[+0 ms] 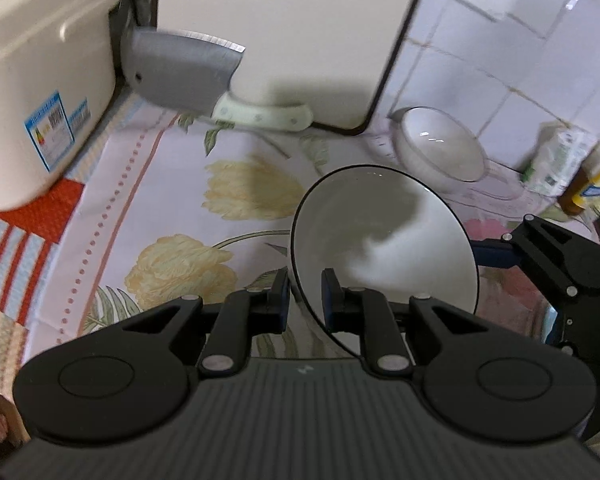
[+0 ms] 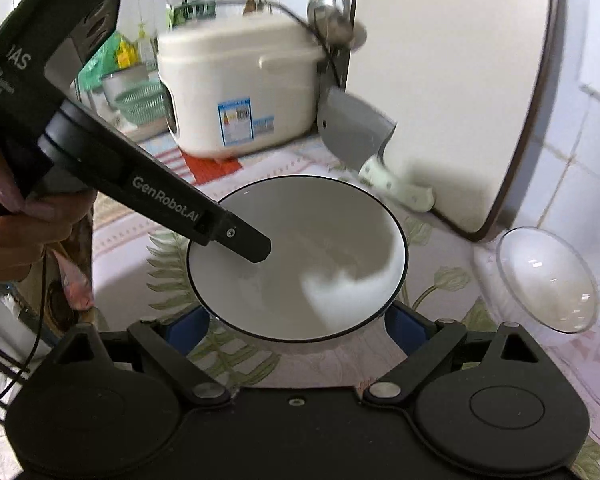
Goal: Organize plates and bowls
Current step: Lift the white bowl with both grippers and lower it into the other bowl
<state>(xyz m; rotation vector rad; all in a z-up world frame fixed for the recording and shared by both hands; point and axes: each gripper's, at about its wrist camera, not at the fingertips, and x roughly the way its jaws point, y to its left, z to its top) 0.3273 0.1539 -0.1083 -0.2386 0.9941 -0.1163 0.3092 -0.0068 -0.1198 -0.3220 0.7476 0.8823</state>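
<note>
The left gripper [image 1: 305,300] jaws clamp the near rim of the black-rimmed bowl [image 1: 384,256], the right gripper [image 2: 296,330] jaws gape beneath it, and the second bowl [image 1: 440,148] sits far right.

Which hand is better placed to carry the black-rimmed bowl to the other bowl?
The left. The left tool is shut on the black-rimmed bowl rim; the right tool stands open around it, not gripping.

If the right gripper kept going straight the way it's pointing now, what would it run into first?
Probably the black-rimmed white bowl: it sits directly ahead between the right gripper's spread jaws. The left gripper already grips its far rim.
</note>
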